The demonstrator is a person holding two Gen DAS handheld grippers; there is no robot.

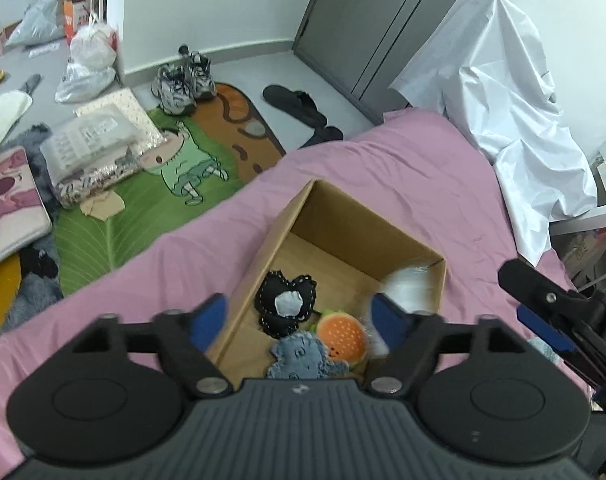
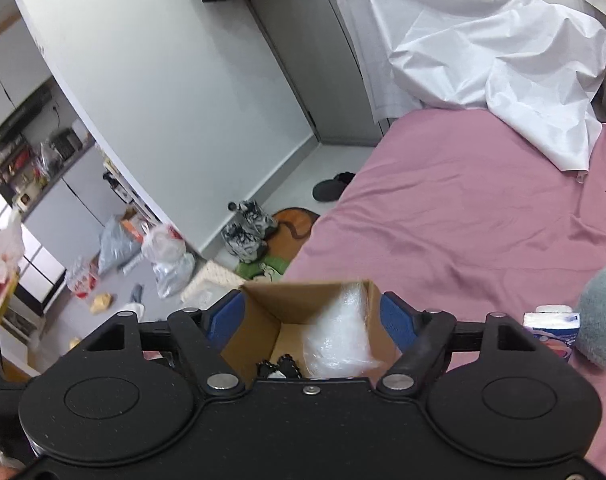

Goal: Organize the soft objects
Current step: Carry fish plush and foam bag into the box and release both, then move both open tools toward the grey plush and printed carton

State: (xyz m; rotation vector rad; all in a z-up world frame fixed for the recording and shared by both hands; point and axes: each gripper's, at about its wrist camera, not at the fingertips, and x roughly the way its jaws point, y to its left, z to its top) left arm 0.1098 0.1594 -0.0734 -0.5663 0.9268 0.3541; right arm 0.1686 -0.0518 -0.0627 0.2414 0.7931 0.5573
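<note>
My left claw (image 1: 299, 322) hangs over the open cardboard box (image 1: 343, 216) that sits on the pink bed sheet (image 1: 403, 168), its blue fingers (image 1: 209, 320) spread wide with nothing between them. Down in the box, at the near end, lie three soft things: a black heart-shaped pillow (image 1: 285, 306) with a pale patch and white stitching, an orange burger-like plush (image 1: 341, 336) just to its right, and a frayed denim piece (image 1: 303, 360) in front, touching both. A crumpled clear plastic bag (image 1: 407, 284) rests against the right wall of the box, blurred in this view.

My right claw (image 2: 313, 314) is released too, fingers apart, straddling the box (image 2: 295, 300) from above; the plastic bag (image 2: 341, 328) shows between them but neither finger clasps it, and a bit of the black pillow (image 2: 279, 366) peeks out beneath. From the left wrist I can see the right claw's dark arm (image 1: 551, 304) at the box's right side.

On the sheet to the right lie a grey fluffy plush (image 2: 601, 312) and, touching it, a small tissue pack (image 2: 551, 326). A white cloth (image 2: 483, 52) is draped at the far side of the bed. On the floor sit sneakers (image 1: 183, 80) and a green mat (image 1: 143, 200).
</note>
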